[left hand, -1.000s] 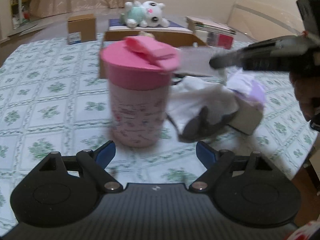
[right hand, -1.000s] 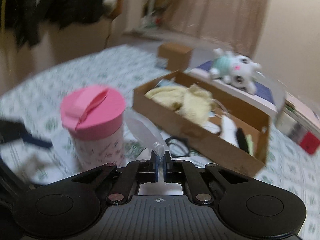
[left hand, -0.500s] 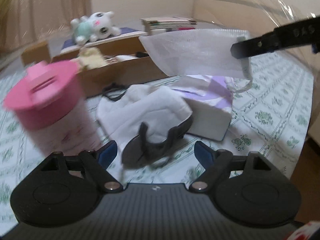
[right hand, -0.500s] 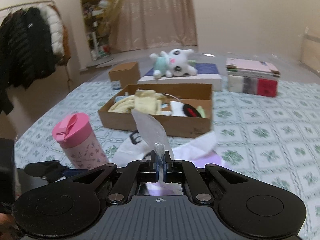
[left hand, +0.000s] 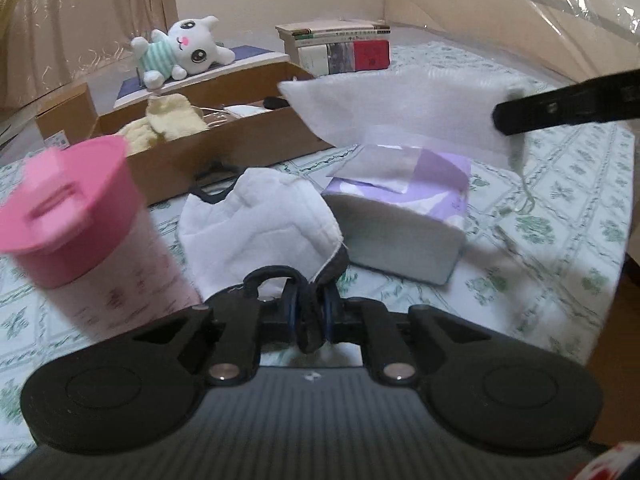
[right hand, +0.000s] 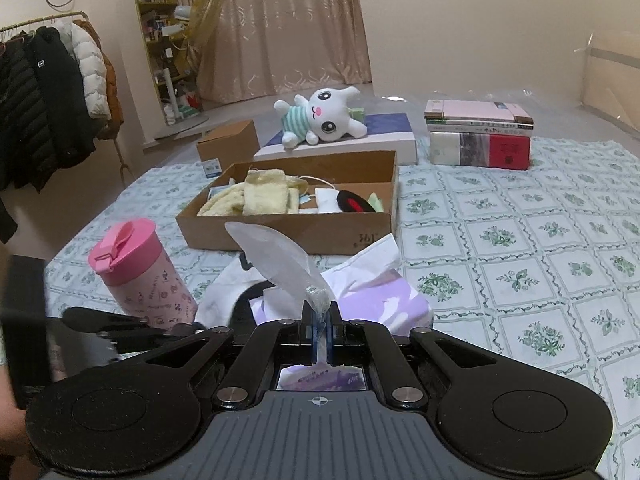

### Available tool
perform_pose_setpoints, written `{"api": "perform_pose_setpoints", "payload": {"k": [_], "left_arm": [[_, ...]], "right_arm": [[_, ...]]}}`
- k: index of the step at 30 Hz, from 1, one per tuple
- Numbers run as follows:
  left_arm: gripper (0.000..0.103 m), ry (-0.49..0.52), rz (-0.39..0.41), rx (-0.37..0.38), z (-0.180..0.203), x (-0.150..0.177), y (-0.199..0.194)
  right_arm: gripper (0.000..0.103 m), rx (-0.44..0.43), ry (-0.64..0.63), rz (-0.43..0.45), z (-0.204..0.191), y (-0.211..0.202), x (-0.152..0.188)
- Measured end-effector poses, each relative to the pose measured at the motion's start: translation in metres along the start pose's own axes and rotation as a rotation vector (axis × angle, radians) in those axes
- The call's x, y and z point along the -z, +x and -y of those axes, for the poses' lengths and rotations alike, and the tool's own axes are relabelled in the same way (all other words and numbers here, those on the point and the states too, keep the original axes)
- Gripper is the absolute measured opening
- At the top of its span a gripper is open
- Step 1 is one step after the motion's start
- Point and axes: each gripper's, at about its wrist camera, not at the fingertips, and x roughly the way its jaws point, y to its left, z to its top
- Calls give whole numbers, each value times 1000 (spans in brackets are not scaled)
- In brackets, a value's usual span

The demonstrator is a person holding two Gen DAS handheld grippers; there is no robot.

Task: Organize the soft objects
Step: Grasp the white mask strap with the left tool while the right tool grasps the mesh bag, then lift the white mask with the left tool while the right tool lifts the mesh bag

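Jaws of both grippers are clamped: left gripper (left hand: pixel 309 316) on the quilted face mask's (left hand: pixel 260 224) dark edge, right gripper (right hand: pixel 319 334) on a lifted white mask (right hand: pixel 276 258). Cardboard box (right hand: pixel 288 228) already holds yellow cloths; these two masks remain outside, beside the tissue pack (left hand: pixel 404 216).

Warm, dim indoor light with soft shadows; fisheye bending and dark corners in both views; the pink cup (left hand: pixel 76 236) is motion-blurred in the left wrist view.
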Motion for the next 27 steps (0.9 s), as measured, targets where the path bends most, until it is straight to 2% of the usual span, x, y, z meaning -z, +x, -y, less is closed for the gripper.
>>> {"api": "perform_pose_setpoints", "payload": {"k": [5,9,16,19,21,23,27], "left_arm": [[11,-28,-17,7,-15,20,-48],[11,-51,-61,7,-25,44,-79],[14,-53,-117,10,-21,74,-91],[21,-37,-113,19,-18,75,-93],[43,-35,-106,26,-18,72,-92],[57,-46,-89,36,-19,69,-93],[64,-67,-64,51,-21,60,-91]], "right_arm": [[4,-17,7,3,-8,-8,3],[4,-42,21,-6,-18,-13,9],[4,-85,20,-84,-38,-7,33],[4,-86,-6,-129,-46,-2,46],[4,-85,-26,-161,-50,3,54],[4,-71,-57,-189,-54,9,63],[4,-37,-108,-245,-55,22,76]]}}
